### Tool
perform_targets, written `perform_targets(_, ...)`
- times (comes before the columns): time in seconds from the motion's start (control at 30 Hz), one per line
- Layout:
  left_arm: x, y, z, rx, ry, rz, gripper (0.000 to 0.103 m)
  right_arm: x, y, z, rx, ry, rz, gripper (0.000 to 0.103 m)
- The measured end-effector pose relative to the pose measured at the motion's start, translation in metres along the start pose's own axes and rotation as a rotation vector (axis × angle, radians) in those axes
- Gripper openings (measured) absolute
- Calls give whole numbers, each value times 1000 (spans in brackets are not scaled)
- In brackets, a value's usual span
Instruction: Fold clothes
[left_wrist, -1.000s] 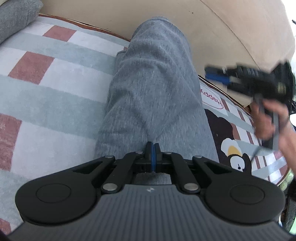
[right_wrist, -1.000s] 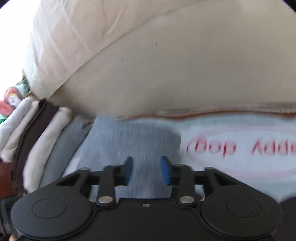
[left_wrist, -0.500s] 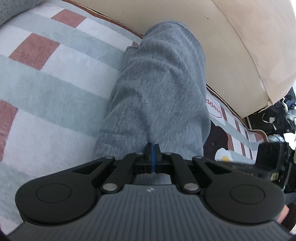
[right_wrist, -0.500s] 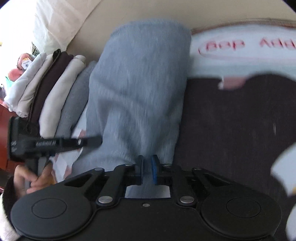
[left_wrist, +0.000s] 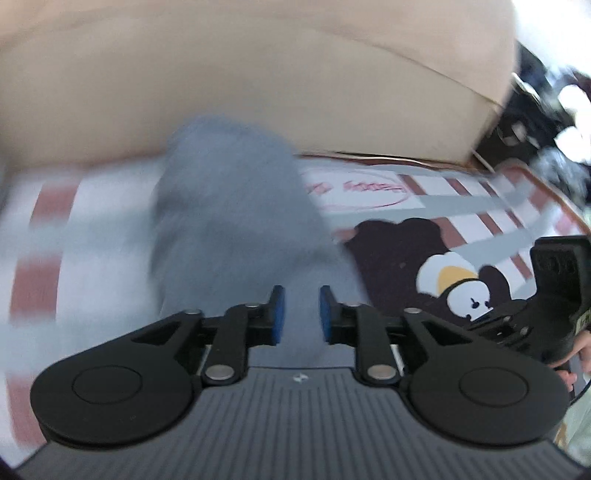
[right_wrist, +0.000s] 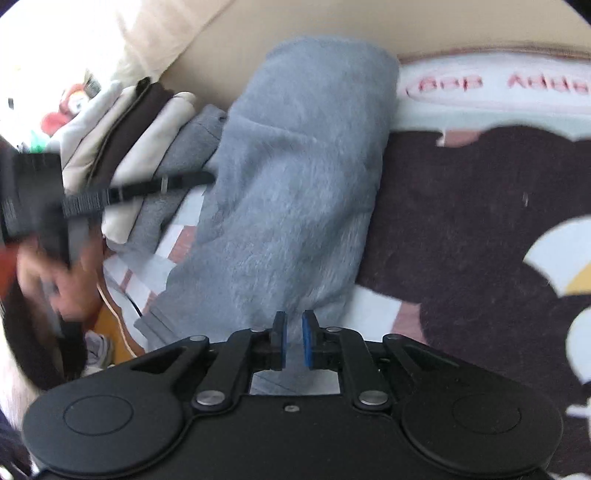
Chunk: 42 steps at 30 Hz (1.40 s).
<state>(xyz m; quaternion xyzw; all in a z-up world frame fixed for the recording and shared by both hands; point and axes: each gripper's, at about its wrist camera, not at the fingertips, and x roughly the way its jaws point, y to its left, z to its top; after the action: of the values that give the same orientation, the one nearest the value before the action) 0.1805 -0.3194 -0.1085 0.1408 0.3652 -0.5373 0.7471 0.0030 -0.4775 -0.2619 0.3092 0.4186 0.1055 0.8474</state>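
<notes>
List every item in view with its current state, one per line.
Grey garment: folded, lying on the blanket.
Left gripper: jaws opening, apart over the garment.
Right gripper: jaws narrow, garment edge between them.
Clothes stack: folded, piled beside the garment.
Blanket: spread flat.

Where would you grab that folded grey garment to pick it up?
Probably at its near, narrow end, coming from the front along its length. The grey garment lies as a long folded bundle on the blanket, and its near edge sits right at the right tool, whose blue pads flank that edge. The stack crowds its left side, so a side approach looks awkward.
</notes>
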Motion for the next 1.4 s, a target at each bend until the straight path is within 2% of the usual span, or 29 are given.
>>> perform_targets(0.03, 7, -9, 17, 85, 1, 28, 50, 0, 0, 0, -8, -2, -1, 16)
perform_targets(0.1, 28, -25, 51, 260, 4, 106, 61, 6, -1, -1, -13, 1, 9, 17)
perform_targets(0.2, 73, -29, 96, 419, 56, 170, 62, 13, -1, -1, -23, 7, 22, 19)
perform_targets(0.3, 112, -25, 126, 503, 121, 155, 64, 15, 7, -4, -76, 7, 8, 20)
perform_targets(0.37, 138, -24, 134, 583, 202, 133, 66, 13, 8, -3, -93, 7, 12, 22)
perform_targets(0.43, 159, -22, 134, 658, 276, 147, 73, 14, 4, 0, -90, 20, 20, 23)
perform_targets(0.5, 171, -18, 129, 719, 333, 142, 73, 16, 2, 0, -101, 30, 19, 23)
perform_targets(0.57, 169, -14, 130, 673, 357, 54, 57, 18, 4, -2, -115, 29, 10, 23)
perform_targets(0.6, 168, -12, 132, 634, 376, 21, 29, 18, 5, -4, -124, 29, 5, 23)
perform_targets(0.63, 167, -13, 131, 612, 385, 20, 23, 17, 5, -4, -125, 24, 4, 23)
perform_targets(0.7, 160, -19, 126, 620, 371, 46, 19, 16, 1, -5, -102, 19, 9, 23)
perform_targets(0.77, 157, -24, 123, 636, 358, 63, 18, 16, -2, -7, -93, 21, 15, 23)
perform_targets(0.87, 160, -21, 127, 607, 366, 41, 20, 16, 2, -7, -117, 28, 3, 23)
perform_targets(0.9, 162, -20, 129, 586, 380, 33, 24, 16, 4, -7, -128, 29, -4, 23)
perform_targets(0.93, 166, -20, 130, 560, 398, 24, 36, 16, 5, -7, -138, 30, -12, 24)
perform_targets(0.97, 171, -19, 130, 535, 414, 14, 43, 16, 7, -6, -145, 28, -18, 24)
perform_targets(1.0, 176, -19, 128, 518, 427, 17, 46, 16, 8, -6, -154, 22, -28, 25)
perform_targets(1.07, 184, -30, 119, 577, 415, 86, 25, 14, 14, -4, -194, -37, -84, 33)
perform_targets(1.1, 185, -38, 113, 627, 399, 130, 20, 13, 16, -3, -213, -66, -113, 37)
perform_targets(1.13, 185, -43, 110, 645, 383, 160, 18, 13, 19, -2, -232, -94, -141, 48)
perform_targets(1.17, 183, -44, 110, 633, 370, 173, 17, 14, 19, 0, -242, -116, -167, 53)
perform_targets(1.2, 179, -41, 114, 602, 354, 177, 17, 17, 19, 2, -248, -127, -183, 53)
perform_targets(1.23, 173, -34, 118, 559, 333, 176, 17, 24, 14, 4, -222, -81, -151, 48)
perform_targets(1.27, 169, -24, 123, 498, 315, 173, 17, 32, 10, 3, -183, -29, -117, 48)
perform_targets(1.33, 161, 1, 133, 371, 276, 175, 14, 34, 19, -3, -219, -34, -146, 48)
perform_targets(1.37, 158, 10, 134, 352, 251, 207, 5, 33, 23, -4, -222, -24, -143, 48)
perform_targets(1.4, 157, 18, 135, 347, 225, 248, 3, 31, 23, -6, -197, -19, -130, 48)
